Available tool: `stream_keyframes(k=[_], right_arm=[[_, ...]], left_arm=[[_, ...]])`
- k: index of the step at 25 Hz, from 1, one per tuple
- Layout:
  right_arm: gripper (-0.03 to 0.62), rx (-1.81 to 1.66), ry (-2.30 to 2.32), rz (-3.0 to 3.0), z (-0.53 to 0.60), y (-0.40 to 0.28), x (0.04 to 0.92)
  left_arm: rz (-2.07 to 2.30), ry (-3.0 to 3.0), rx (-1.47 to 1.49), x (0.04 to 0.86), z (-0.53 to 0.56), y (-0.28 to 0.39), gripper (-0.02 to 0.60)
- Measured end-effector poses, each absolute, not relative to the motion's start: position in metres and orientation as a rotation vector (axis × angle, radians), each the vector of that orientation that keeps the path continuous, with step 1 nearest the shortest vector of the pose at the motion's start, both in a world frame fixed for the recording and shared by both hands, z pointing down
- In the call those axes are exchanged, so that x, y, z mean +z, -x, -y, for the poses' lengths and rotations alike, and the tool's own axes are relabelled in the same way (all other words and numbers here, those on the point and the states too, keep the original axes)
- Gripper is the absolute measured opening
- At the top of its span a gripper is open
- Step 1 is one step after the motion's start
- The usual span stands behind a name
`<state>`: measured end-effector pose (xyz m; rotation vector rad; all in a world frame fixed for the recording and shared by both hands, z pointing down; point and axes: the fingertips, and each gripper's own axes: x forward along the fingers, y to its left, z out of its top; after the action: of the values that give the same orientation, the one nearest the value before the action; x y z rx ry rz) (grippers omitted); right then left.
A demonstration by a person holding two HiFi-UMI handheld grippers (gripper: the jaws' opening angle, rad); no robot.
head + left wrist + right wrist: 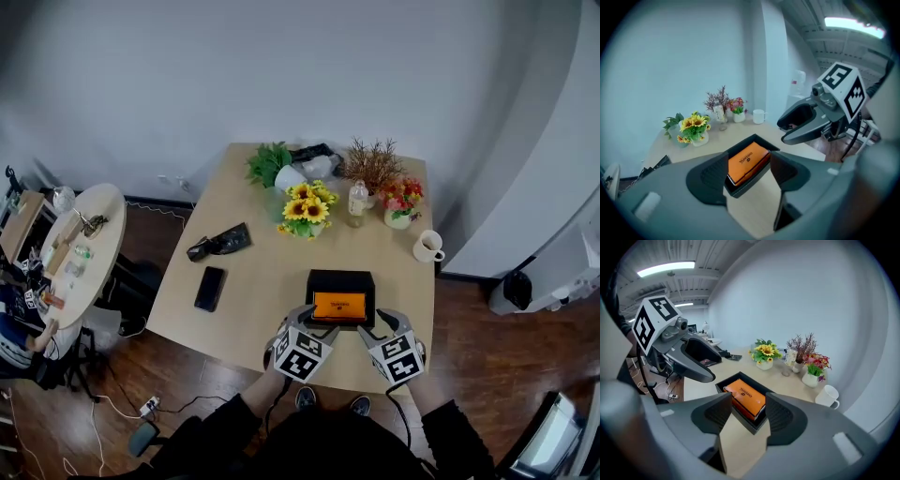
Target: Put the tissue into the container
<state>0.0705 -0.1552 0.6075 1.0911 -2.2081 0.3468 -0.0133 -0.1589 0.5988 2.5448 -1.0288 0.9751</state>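
1. Left gripper [306, 321] and right gripper [379, 324], in the head view, hovered at the near edge of the surface [253, 272], one at each near corner of the black container [319, 277]. The orange tissue pack [339, 306] lay flat inside the container, so the placing looked done and the step in hand was judged to be a clean retreat.
2. In the left gripper view, the left gripper's [749, 177] jaws stood spread with nothing pinched. The tissue pack [747, 161] showed beyond the gap, not between the pads, and sat slightly askew in the container [757, 137]. The right gripper [801, 127] hung to the right, clear of the box.
3. In the right gripper view, the right gripper's [746, 417] jaws were likewise apart and empty. The container's [723, 382] near rim lay just beyond the tips.
4. To do it well, both grippers should have drawn back toward the near side and upward with the jaws kept apart, since a low tip could have caught the rim and dragged the box. The flowers and mug [828, 396] on the far side were well apart and posed no risk.
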Motion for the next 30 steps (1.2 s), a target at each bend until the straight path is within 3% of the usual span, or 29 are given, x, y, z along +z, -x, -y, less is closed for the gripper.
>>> stream_keyframes(k=[16,30], right_arm=[[0.224,0.298,-1.509,2.473,0.083,-0.124,0.487],[0.224,0.172,-1.746,2.575,0.053,-0.146,0.454]], left_arm=[[1.181,-2.667,0.6,0.511,0.073,0.058,0.264],[1.27,-2.774,0.332,0.469,0.063,0.056,0.258]])
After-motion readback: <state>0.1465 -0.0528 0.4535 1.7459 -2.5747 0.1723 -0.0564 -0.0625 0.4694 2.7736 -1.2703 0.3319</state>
